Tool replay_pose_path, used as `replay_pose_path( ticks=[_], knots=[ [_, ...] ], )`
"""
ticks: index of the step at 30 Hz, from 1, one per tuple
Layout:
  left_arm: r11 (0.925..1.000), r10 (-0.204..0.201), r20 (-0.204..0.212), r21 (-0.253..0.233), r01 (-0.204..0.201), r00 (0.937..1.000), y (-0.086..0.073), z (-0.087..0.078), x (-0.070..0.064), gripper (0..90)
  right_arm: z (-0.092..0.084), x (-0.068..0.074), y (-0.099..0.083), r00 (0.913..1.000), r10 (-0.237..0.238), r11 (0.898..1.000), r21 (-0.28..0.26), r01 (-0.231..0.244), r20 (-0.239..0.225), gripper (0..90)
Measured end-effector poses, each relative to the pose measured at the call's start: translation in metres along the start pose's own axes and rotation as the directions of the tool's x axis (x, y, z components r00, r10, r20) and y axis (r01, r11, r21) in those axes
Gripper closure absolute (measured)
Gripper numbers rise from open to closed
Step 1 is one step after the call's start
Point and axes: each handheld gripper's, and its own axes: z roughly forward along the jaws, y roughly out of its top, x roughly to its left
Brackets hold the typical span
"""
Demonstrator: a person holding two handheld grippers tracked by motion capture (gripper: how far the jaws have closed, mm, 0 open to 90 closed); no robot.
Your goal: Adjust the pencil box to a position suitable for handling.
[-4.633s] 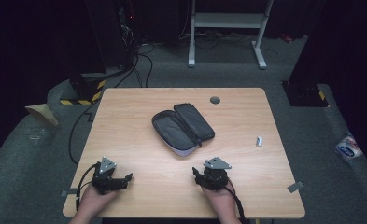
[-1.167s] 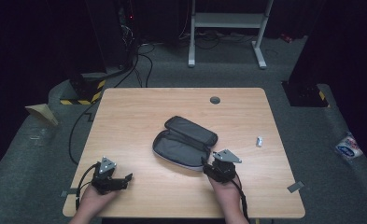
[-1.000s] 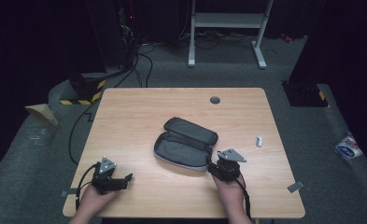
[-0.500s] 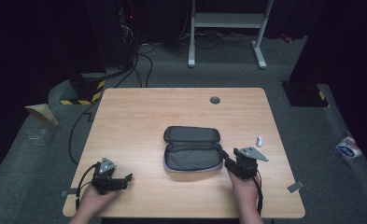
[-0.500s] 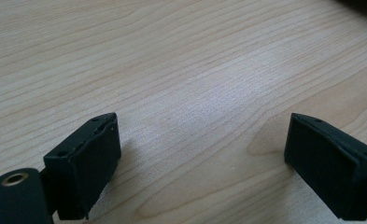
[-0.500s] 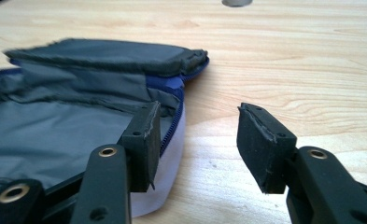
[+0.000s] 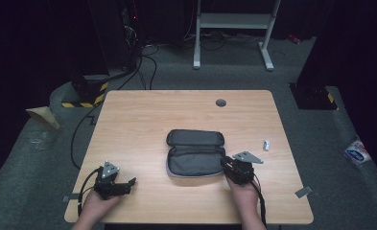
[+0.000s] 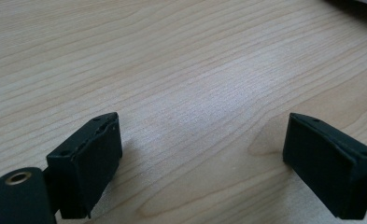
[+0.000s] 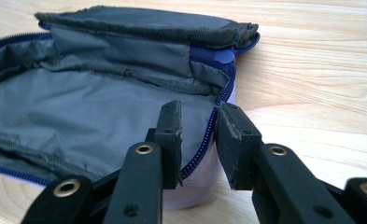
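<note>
Dark grey fabric zip pouch point(image 7: 194, 152) with blue zipper, lying open near the middle of the pale wooden table point(image 7: 143, 120), lid flap folded back on the far side. Left gripper point(image 7: 126, 184) resting low on the near-left part of the table, held in the left hand point(image 7: 92, 208); black jaws spread wide, bare wood grain between them, nothing gripped. Right gripper point(image 9: 197, 135) held in the right hand point(image 7: 245, 194) at the pouch's near-right corner; jaws nearly closed, pinching the pouch's rim, zipper teeth running up between the two pads point(image 9: 172, 128), grey lining just beyond the jaws. Small white object point(image 7: 266, 144) farther right, well apart.
</note>
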Motion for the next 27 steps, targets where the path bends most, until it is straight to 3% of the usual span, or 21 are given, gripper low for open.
replay_pose_path(
  ticks=[4, 8, 13, 16, 17, 20, 23, 27],
  knots=[
    [1.0, -0.001, -0.001, -0.002, 0.001, 1.0, 0.0, 0.0, 0.0, 12.3, 0.004, 0.01, 0.0, 0.999, -0.043, 0.999, 0.006, 0.043, -0.013, 70.0],
    [1.0, -0.001, -0.002, -0.002, 0.001, 1.0, 0.0, 0.0, 0.0, 12.6, 0.003, 0.007, 0.002, 0.9988, -0.022, 1.0, -0.018, 0.022, -0.043, 59.6],
    [1.0, -0.002, -0.002, -0.002, 0.002, 1.0, 0.0, 0.0, 0.0, 12.7, -0.008, -0.005, 0.004, 0.9991, 0.018, 0.996, -0.084, -0.021, -0.039, 48.1],
    [1.0, -0.002, -0.001, -0.002, 0.002, 1.0, 0.0, 0.0, 0.0, 12.6, -0.017, -0.025, 0.002, 0.9977, 0.066, 0.993, -0.098, -0.064, 0.017, 44.6],
    [1.0, -0.001, 0.0, -0.002, 0.001, 1.0, 0.0, 0.0, 0.0, 12.6, -0.017, -0.025, 0.002, 0.9977, 0.066, 0.993, -0.098, -0.064, 0.017, 44.6],
    [1.0, 0.0, 0.001, -0.002, 0.0, 1.0, 0.0, 0.0, 0.0, 12.7, -0.021, -0.038, -0.001, 0.9946, 0.064, 0.994, -0.092, -0.056, 0.082, 44.1],
    [1.0, -0.001, 0.001, -0.002, 0.001, 1.0, 0.0, 0.0, 0.0, 12.6, -0.025, -0.054, -0.004, 0.981, 0.068, 0.995, -0.082, -0.054, 0.181, 42.9],
    [1.0, -0.001, 0.001, -0.002, 0.001, 1.0, 0.0, 0.0, 0.0, 12.7, -0.028, -0.069, -0.009, 0.9676, 0.068, 0.996, -0.065, -0.054, 0.243, 40.9]
  ],
)
